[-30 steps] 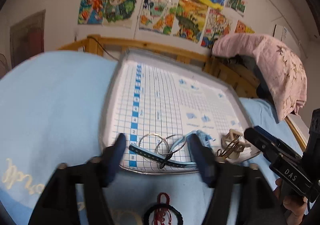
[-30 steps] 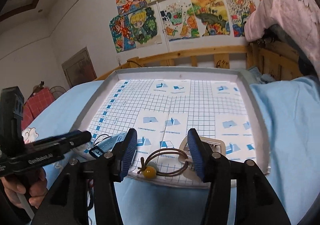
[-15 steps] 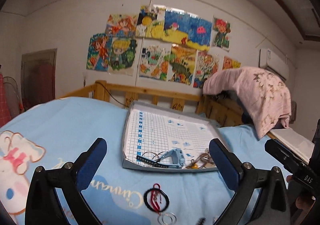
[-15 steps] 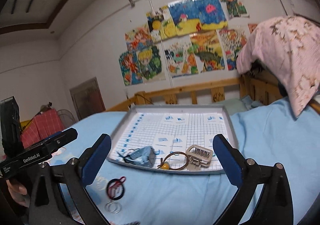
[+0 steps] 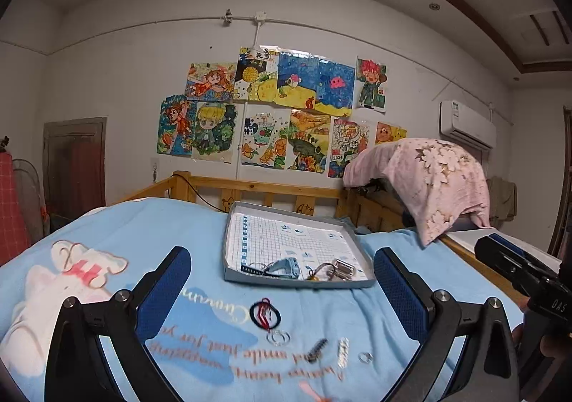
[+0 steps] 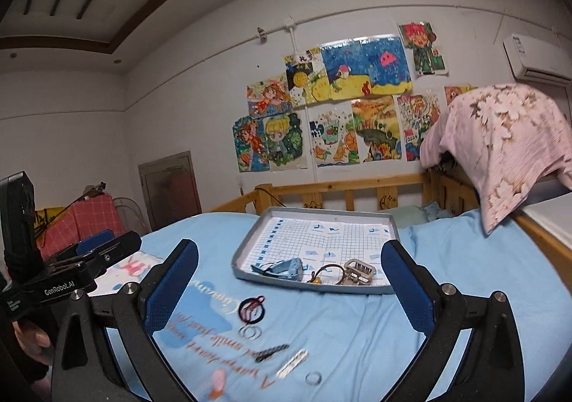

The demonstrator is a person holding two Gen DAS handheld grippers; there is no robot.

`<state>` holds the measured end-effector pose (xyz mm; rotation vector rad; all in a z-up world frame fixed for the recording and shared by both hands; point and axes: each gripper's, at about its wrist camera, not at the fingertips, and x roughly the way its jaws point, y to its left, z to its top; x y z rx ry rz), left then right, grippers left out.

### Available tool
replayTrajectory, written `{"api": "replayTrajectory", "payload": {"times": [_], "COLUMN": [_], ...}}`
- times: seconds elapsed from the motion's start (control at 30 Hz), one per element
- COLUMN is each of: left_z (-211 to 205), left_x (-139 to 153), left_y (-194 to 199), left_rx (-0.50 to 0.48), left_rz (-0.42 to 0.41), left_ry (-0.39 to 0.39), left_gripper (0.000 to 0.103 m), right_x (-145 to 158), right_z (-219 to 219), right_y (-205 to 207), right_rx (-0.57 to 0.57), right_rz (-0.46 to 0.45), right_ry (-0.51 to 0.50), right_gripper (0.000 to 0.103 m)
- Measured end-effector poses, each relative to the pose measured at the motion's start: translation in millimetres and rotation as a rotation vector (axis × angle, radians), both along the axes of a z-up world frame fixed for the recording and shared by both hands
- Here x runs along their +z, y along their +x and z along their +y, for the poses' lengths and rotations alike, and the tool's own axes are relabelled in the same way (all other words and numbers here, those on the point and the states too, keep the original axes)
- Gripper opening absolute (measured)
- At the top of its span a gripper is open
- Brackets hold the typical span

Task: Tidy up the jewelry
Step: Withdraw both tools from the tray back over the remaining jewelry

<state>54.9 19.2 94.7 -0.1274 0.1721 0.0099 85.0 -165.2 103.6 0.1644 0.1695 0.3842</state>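
Both grippers had just pulled back and up from the tray [image 5: 300, 282], and the whole bed came into view where a second earlier each camera sat right over the tray's near edge. The left gripper [image 5: 282, 280] had its jaws spread wide with nothing between them, having just been opening; the right gripper [image 6: 289, 280] was released and empty in the same way. That read as two drops completed: the pieces lay in the tray and both tools were free for the next pick. In the tray, along its near wall, I counted roughly four things: a dark studded strap [image 5: 252, 269], a light blue piece [image 6: 289, 266], a brown cord loop with an amber bead [image 6: 323, 273] and a pale metal buckle [image 6: 359, 271], though the thin rings seen beside the strap were hard to separate at this range. Still out on the blue bedsheet [image 6: 447, 312], well short of the tray, six items waited: one black-and-red hair tie [image 6: 251, 309], one pair of clear linked rings [image 6: 250, 332], one dark bar clip [image 6: 271, 352], one sparkly white clip [image 6: 292, 362], one small single ring [image 6: 313, 377] and one blurred pink piece [image 6: 216, 380] at the frame's bottom edge. The job looked under halfway.
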Motion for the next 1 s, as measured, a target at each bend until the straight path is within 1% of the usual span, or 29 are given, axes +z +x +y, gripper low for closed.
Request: {"api": "replayTrajectory", "payload": {"times": [0.1, 0.23, 0.33, 0.4, 0.5, 0.6, 0.73, 0.83, 1.0], "left_z": [-1.0, -3.8, -6.8, -9.3, -11.4, -12.7, -11.5, -8.6, -4.3], "left_x": [2.5, -2.3, -9.1, -14.3, -24.2, -34.6, -46.9, -51.1, -55.0], "left_y": [-31.2, -70.6, -94.7, -104.1, -119.0, -126.2, -125.8, -116.7, -95.4], "left_rx": [0.001, 0.001, 0.003, 0.004, 0.009, 0.008, 0.012, 0.014, 0.019], "left_rz": [-0.012, -0.014, -0.015, -0.01, -0.01, 0.0, 0.019, 0.038, 0.06], "left_ry": [-0.005, 0.007, 0.016, 0.02, 0.023, 0.022, 0.019, 0.02, 0.018], "left_gripper": [0.103, 0.103, 0.103, 0.103, 0.103, 0.103, 0.103, 0.103, 0.103], "right_x": [9.2, 12.1, 6.9, 0.0, -11.6, -23.1, -38.8, -45.0, -50.5], "right_z": [-5.6, -11.2, -13.5, -15.6, -15.1, -12.7, -8.6, -7.0, -9.4], "right_y": [-31.8, -75.3, -105.9, -122.7, -138.2, -145.5, -148.6, -144.1, -123.8], "right_rx": [-0.01, -0.018, -0.025, -0.032, -0.037, -0.044, -0.051, -0.055, -0.064], "right_rz": [-0.003, -0.002, 0.001, 0.011, 0.023, 0.028, 0.038, 0.045, 0.057], "right_ry": [-0.007, -0.02, -0.024, -0.025, -0.023, -0.034, -0.051, -0.056, -0.048], "right_gripper": [0.101, 0.101, 0.101, 0.101, 0.101, 0.101, 0.101, 0.101, 0.101]}}
